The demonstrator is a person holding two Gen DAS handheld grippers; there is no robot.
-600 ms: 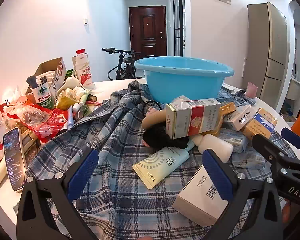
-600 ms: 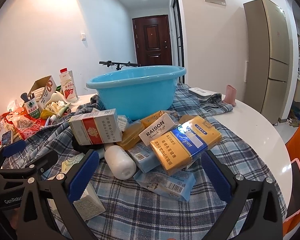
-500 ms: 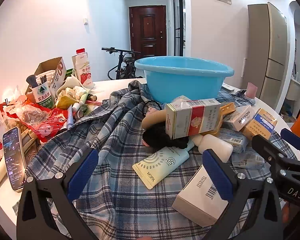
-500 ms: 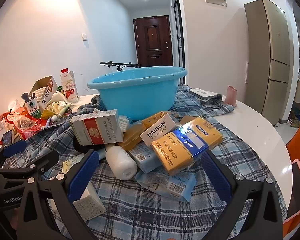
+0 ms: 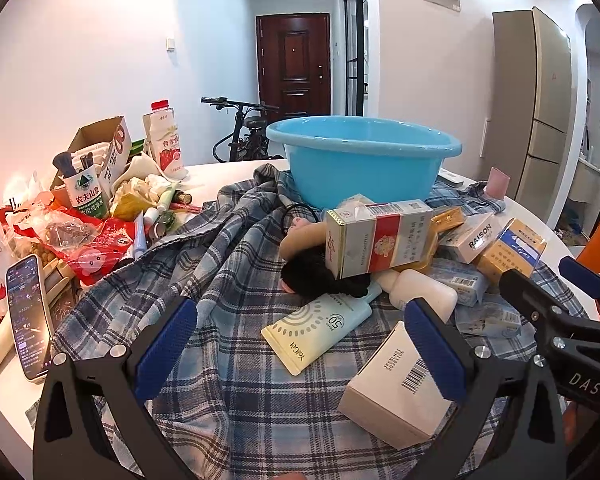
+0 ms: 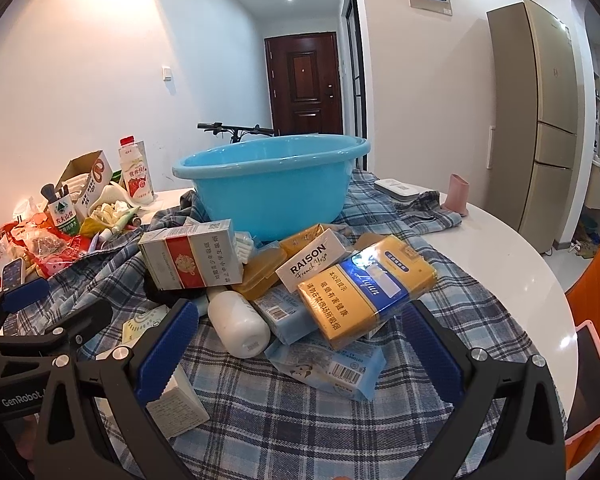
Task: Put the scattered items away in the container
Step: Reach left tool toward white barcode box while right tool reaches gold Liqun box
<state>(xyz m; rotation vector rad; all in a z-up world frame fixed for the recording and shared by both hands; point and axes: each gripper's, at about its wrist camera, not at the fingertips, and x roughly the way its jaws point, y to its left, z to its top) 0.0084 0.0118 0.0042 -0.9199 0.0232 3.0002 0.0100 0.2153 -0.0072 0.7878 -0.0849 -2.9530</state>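
Note:
A light blue basin (image 5: 364, 160) (image 6: 272, 184) stands at the far side of a plaid cloth (image 5: 204, 264). In front of it lies a heap: a red-and-white box (image 5: 376, 240) (image 6: 192, 258), a yellow-and-blue carton (image 6: 368, 286), a RAISON box (image 6: 314, 266), a white bottle (image 6: 238, 324), a pale sunscreen tube (image 5: 320, 328), a white barcode box (image 5: 400, 388), blue tissue packs (image 6: 332, 368). My left gripper (image 5: 300, 356) is open and empty near the tube. My right gripper (image 6: 296, 352) is open and empty before the bottle and carton.
Clutter fills the table's left side: a phone (image 5: 28, 316), snack bags (image 5: 80, 240), a cardboard box (image 5: 100, 148), a milk carton (image 5: 166, 140). A pink cup (image 6: 458, 194) stands at the far right. A fridge (image 6: 548, 120) and a bicycle (image 5: 240, 128) stand beyond the table.
Both grippers have barely shifted. The right view has crept slightly nearer the heap. Nothing on the table has moved.

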